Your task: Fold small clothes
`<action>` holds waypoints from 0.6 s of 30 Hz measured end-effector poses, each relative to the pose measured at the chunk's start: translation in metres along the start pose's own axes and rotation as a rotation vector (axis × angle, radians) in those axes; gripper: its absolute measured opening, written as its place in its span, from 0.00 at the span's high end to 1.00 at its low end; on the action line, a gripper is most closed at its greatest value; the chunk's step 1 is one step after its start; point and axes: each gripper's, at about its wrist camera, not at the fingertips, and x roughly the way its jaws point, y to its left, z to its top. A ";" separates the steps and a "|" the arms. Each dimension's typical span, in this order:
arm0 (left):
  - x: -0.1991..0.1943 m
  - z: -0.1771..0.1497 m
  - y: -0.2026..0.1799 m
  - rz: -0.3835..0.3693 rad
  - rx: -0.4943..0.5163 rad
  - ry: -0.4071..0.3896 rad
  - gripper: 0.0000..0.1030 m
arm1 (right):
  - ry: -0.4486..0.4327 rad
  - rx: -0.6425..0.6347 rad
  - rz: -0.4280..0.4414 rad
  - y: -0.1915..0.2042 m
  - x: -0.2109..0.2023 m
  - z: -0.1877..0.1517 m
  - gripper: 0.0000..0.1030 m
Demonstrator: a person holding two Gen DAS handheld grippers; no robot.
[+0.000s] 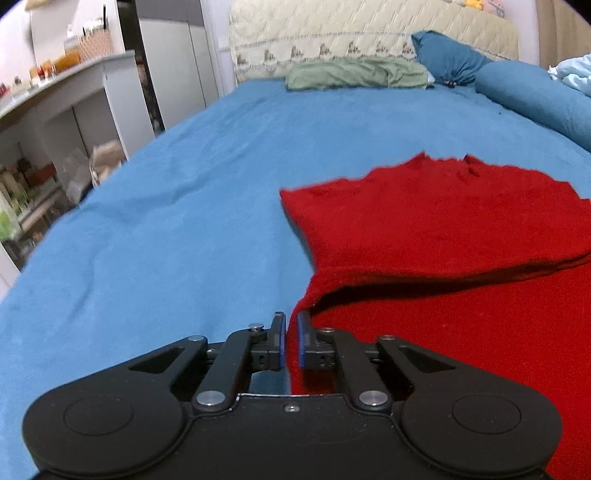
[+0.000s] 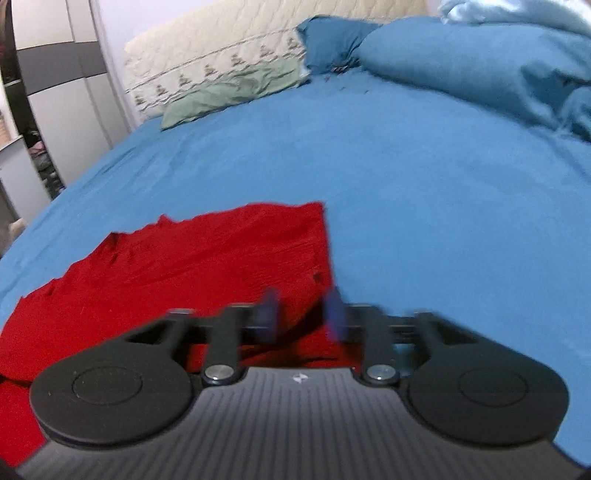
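A red knit garment (image 1: 443, 229) lies on the blue bed sheet (image 1: 184, 184), with one layer folded over another. My left gripper (image 1: 291, 332) sits at the garment's left edge, its jaws nearly closed with a thin gap and no cloth clearly between them. In the right wrist view the garment (image 2: 207, 254) lies at the lower left. My right gripper (image 2: 303, 314) is over its right edge, jaws apart, blurred by motion.
A green pillow (image 1: 354, 74), dark blue pillows (image 1: 532, 96) and a cream quilted headboard (image 1: 351, 33) stand at the far end. A white shelf unit (image 1: 66, 110) and a wardrobe (image 1: 173, 62) stand left of the bed. A bunched blue duvet (image 2: 498, 62) lies at the right.
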 end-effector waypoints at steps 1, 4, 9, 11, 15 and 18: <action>-0.005 0.003 0.001 -0.016 0.001 -0.025 0.91 | -0.032 -0.012 0.008 0.002 -0.006 0.001 0.14; -0.011 0.021 0.000 -0.075 -0.014 -0.076 0.91 | -0.068 -0.067 0.026 0.013 -0.013 0.009 0.14; 0.021 0.039 -0.009 -0.138 -0.024 -0.039 0.89 | -0.045 -0.108 0.092 0.032 -0.003 0.009 0.14; 0.038 0.033 -0.006 -0.128 -0.045 0.040 0.89 | -0.021 -0.129 0.105 0.037 0.005 0.005 0.14; 0.036 0.013 0.004 -0.141 -0.085 0.060 0.90 | 0.049 -0.154 0.080 0.038 0.023 -0.012 0.14; 0.036 0.011 0.005 -0.135 -0.083 0.062 0.90 | 0.042 -0.182 0.069 0.034 0.027 -0.028 0.14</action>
